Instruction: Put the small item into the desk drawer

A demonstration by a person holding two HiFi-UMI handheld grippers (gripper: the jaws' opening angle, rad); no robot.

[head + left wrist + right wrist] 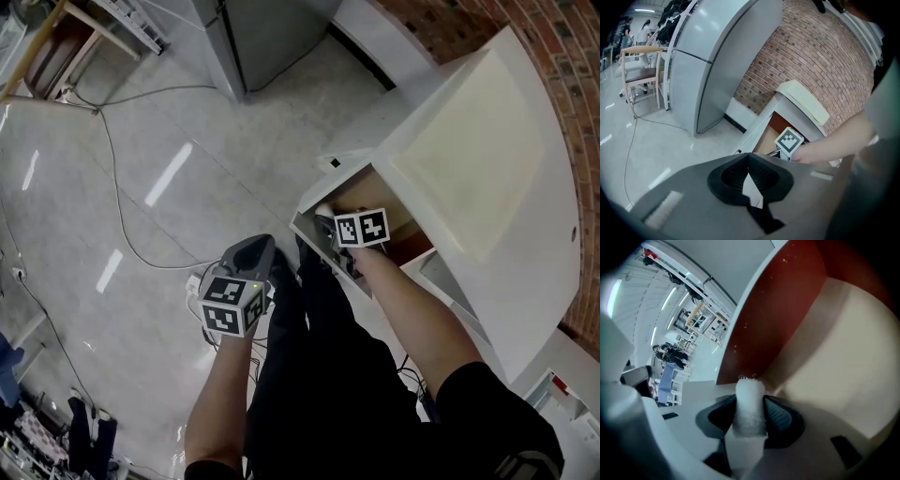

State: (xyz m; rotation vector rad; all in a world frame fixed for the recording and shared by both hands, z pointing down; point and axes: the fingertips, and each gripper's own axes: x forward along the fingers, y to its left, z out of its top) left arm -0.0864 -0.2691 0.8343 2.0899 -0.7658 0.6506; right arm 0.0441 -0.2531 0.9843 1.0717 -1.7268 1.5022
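Right hand-held gripper [750, 414] clamps the small white item [750, 397] between its jaws, inside the open desk drawer [853, 343], above its pale bottom. Left hand-held gripper [750, 174] hangs clenched and empty over the floor [141, 141].

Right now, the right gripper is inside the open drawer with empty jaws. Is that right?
No. The right gripper is inside the open drawer, but its jaws are not empty: they grip a white item, as the right gripper view shows.

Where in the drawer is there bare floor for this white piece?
Pale drawer floor ahead of the right gripper and its white piece is bare up to the red-brown inner wall. Tight only by the front edge.
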